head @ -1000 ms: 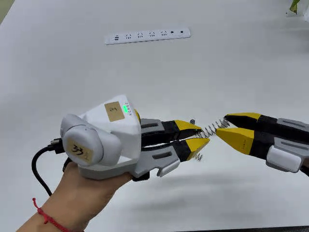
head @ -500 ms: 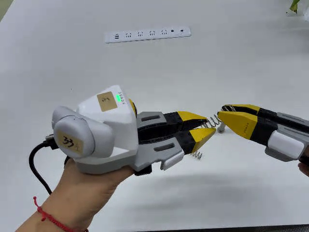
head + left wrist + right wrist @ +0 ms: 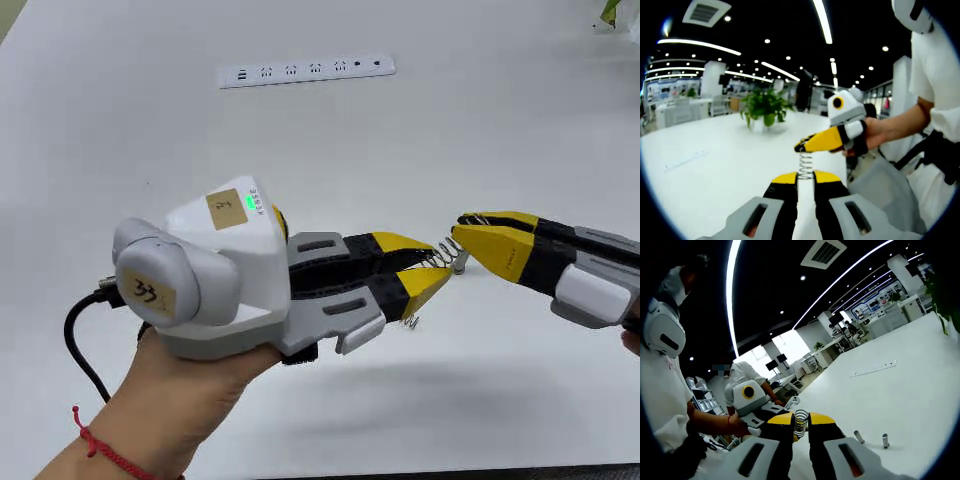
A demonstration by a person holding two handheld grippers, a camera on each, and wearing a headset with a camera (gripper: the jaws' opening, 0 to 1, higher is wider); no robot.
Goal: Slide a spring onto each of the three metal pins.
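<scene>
— Where's the spring (image 3: pixel 444 256)?
— Pinched in the right claw (image 3: pixel 466 243), lying lengthwise toward the left claw (image 3: pixel 433 264), whose narrow jaws meet its other end. I cannot tell whether they grip a pin.
</scene>
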